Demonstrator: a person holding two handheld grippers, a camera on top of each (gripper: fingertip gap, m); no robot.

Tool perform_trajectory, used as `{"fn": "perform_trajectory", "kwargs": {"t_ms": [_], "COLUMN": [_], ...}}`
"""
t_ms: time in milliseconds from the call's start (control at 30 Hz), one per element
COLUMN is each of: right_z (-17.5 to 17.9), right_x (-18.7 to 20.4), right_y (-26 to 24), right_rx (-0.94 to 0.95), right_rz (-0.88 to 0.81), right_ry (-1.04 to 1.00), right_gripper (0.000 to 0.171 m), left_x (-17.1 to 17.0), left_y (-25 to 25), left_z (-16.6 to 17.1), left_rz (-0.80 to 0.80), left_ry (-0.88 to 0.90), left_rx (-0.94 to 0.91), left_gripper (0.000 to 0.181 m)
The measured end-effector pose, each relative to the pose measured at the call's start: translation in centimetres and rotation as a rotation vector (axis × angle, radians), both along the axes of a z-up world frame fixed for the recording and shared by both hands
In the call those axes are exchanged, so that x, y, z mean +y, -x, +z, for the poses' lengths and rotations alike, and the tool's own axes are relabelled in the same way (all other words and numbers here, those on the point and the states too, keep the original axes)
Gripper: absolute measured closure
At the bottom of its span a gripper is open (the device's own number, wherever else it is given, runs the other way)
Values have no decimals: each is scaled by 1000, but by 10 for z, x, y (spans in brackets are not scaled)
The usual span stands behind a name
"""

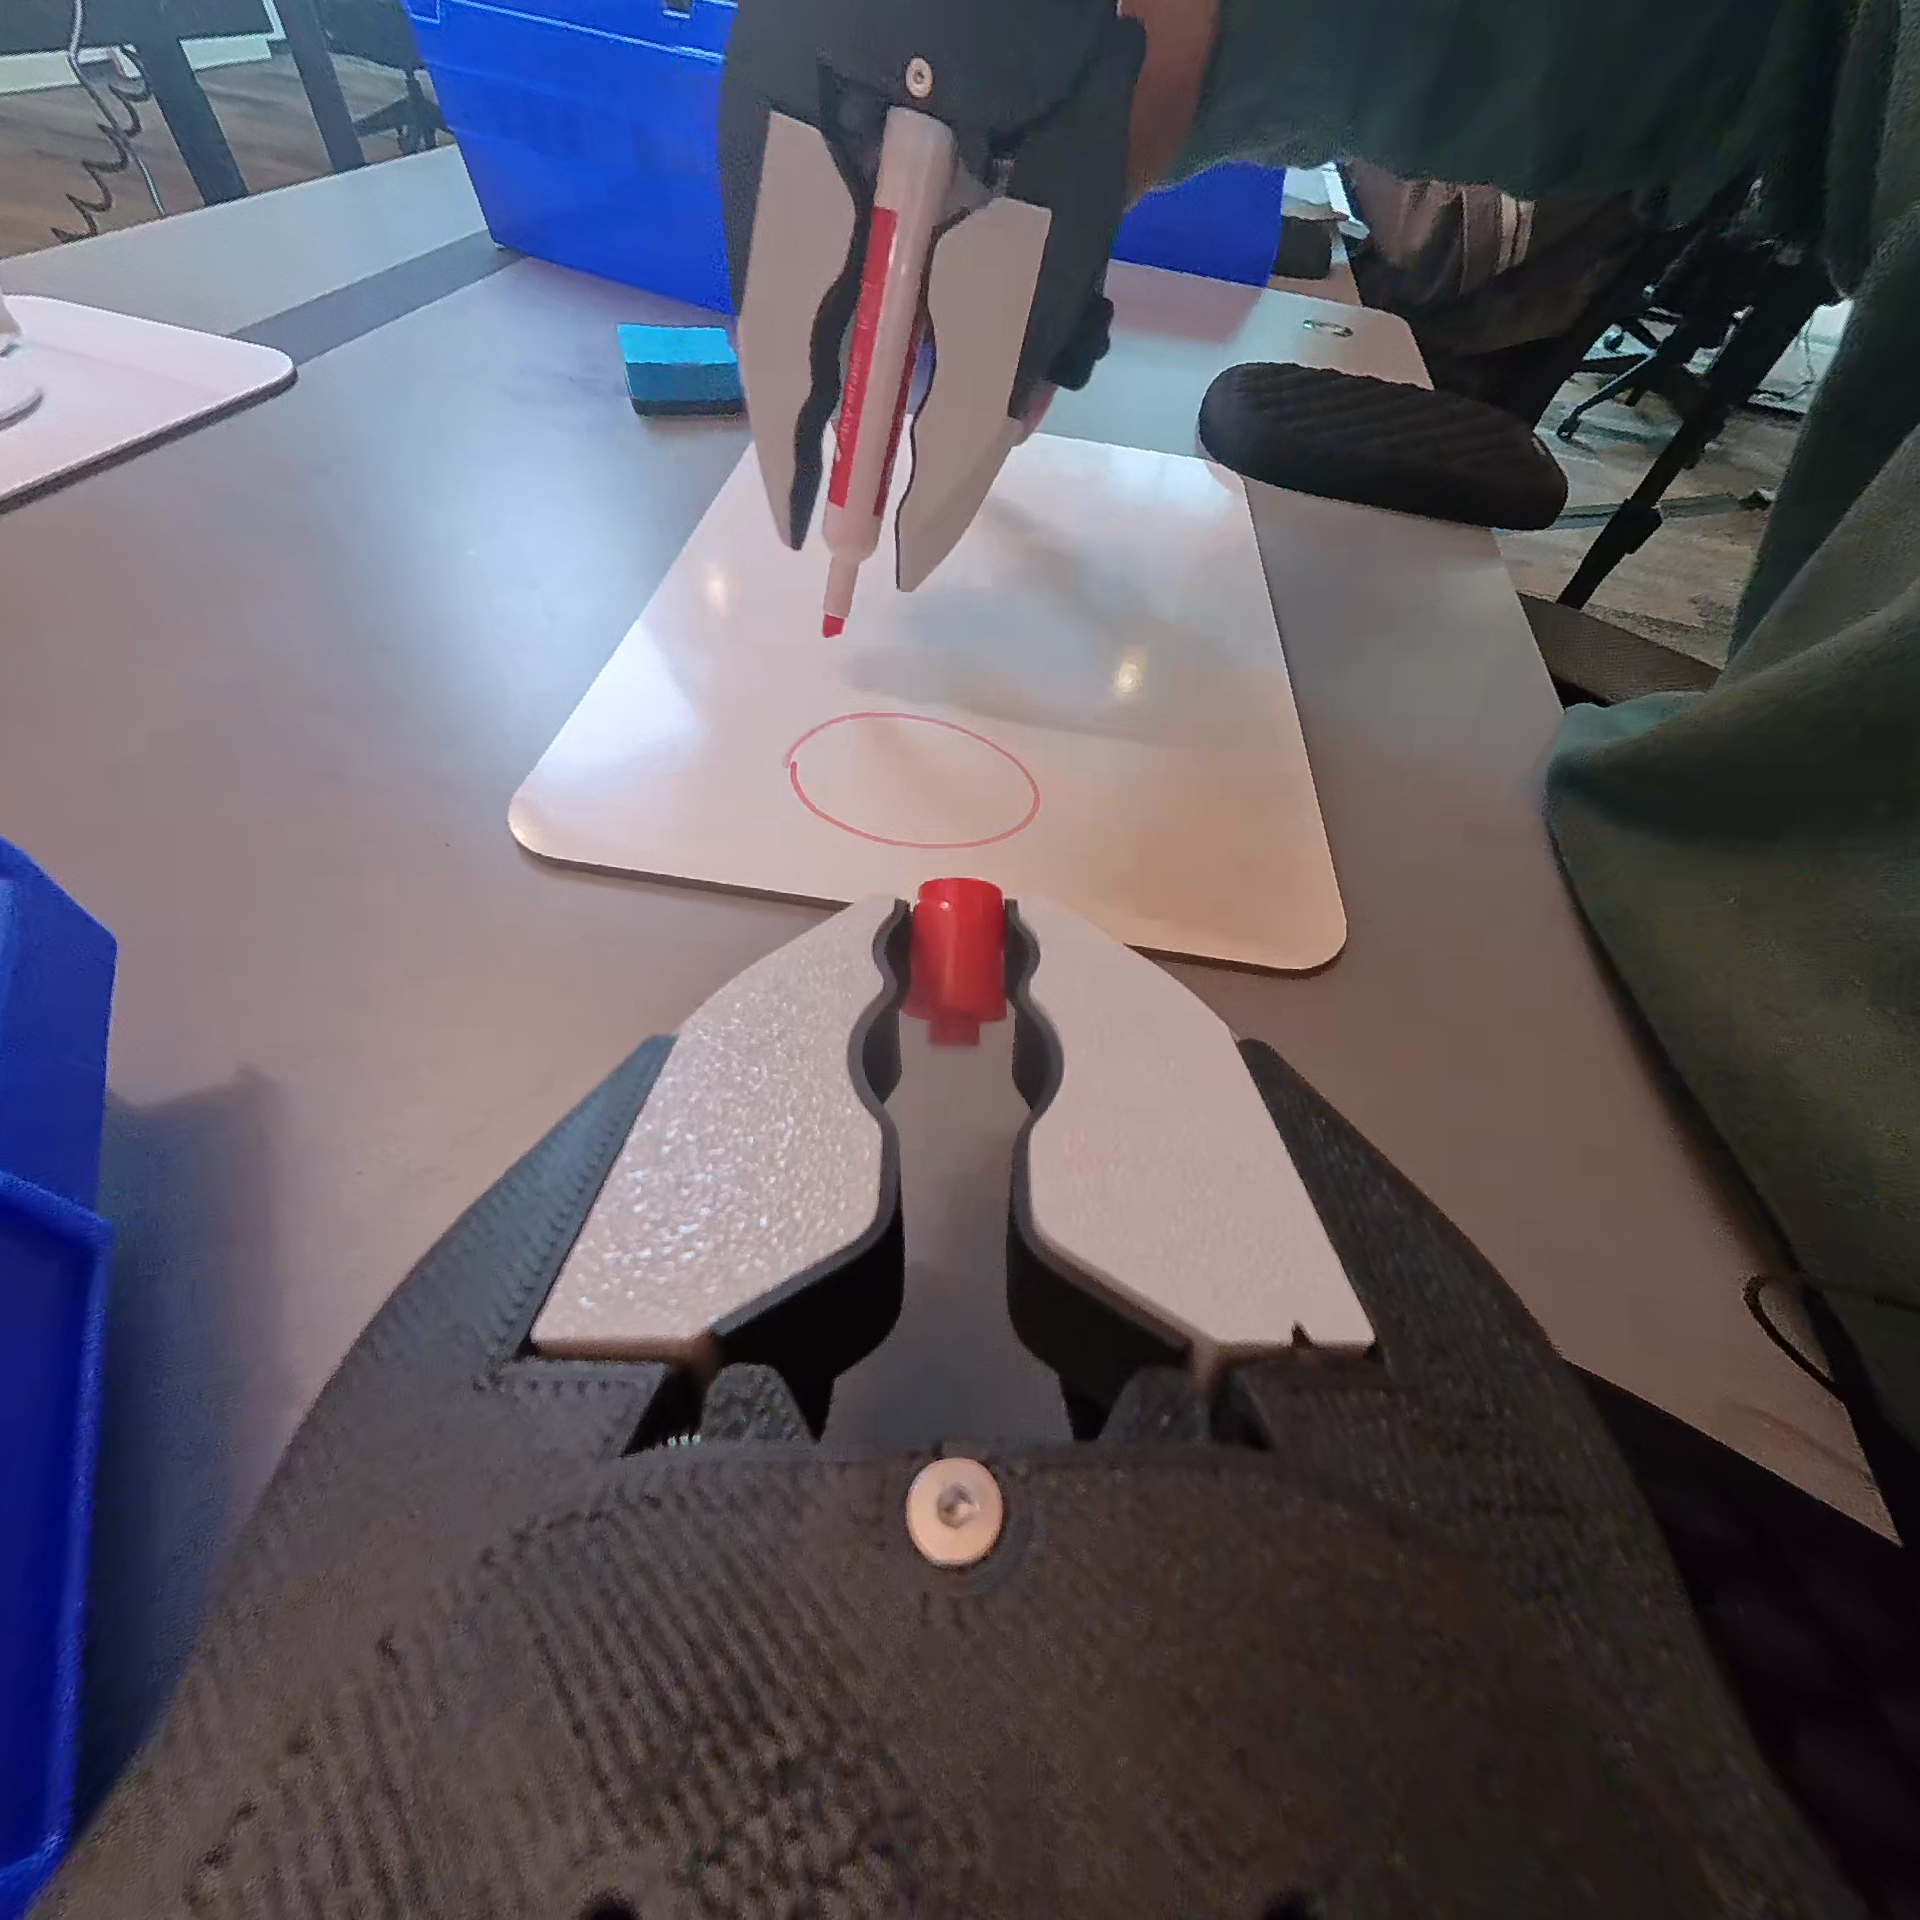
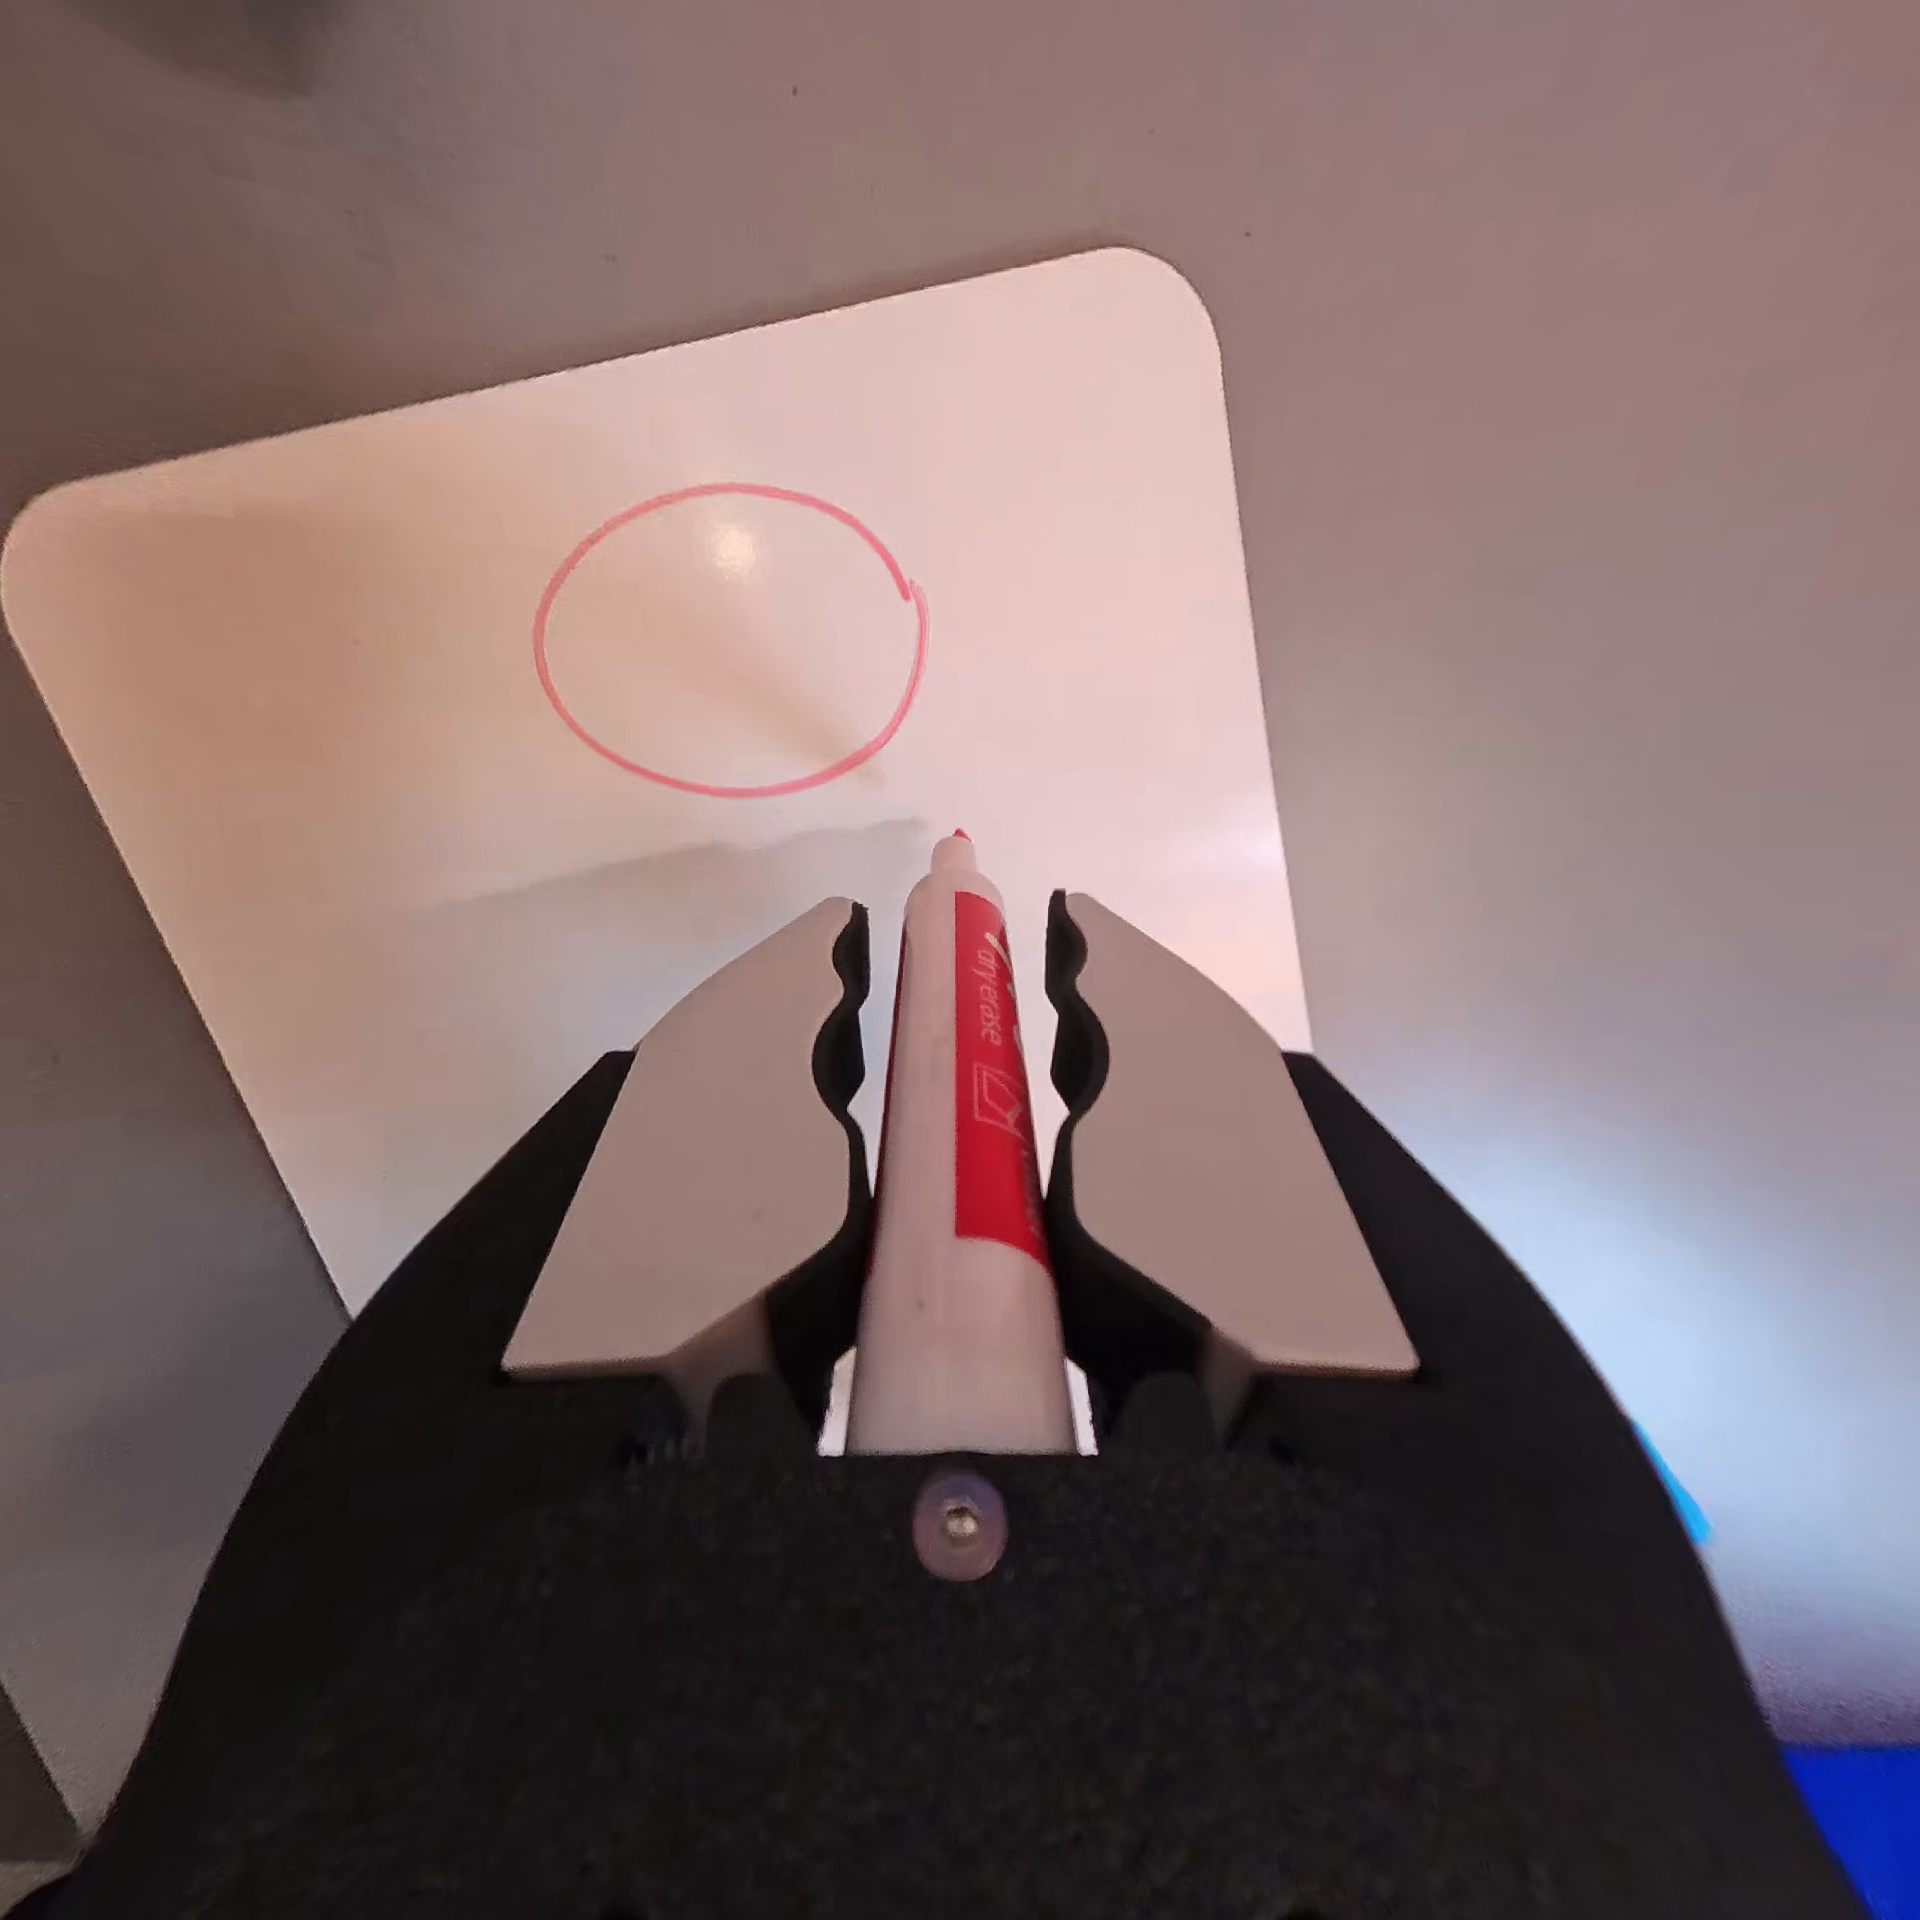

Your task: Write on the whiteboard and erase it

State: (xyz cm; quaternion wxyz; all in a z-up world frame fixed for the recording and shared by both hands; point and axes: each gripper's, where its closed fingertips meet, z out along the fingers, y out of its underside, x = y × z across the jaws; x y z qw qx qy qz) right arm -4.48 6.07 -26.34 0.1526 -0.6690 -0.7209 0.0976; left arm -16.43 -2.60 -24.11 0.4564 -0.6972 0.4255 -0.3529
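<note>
**Circle drawn, erasing still to come**

Nearest the left camera, the left gripper [image 1: 954, 961] has its fingers clamped on a red cap [image 1: 954, 956]. Beyond it, the whiteboard [image 1: 1195, 831] lies on the tabletop [image 1: 312, 779] bearing a red circle [image 1: 912, 779]. Above it, the right gripper [image 2: 956, 914] clamps the uncapped marker [image 2: 961, 1122], tip lifted. Farther back, the blue eraser [image 1: 681, 366] lies untouched. Printing runs along the marker's red label.
</note>
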Motion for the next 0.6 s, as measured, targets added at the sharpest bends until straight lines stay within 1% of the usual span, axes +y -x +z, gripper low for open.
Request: {"fn": "perform_trajectory", "kwargs": {"t_ms": [600], "right_z": [-9], "right_x": [6], "right_y": [-2], "right_rx": [-15], "right_rz": [-26], "right_ry": [-20], "right_gripper": [138], "left_x": [2], "left_y": [1], "left_z": [1], "left_rz": [18], "left_ry": [-30], "left_rx": [8], "left_gripper": [165]}}
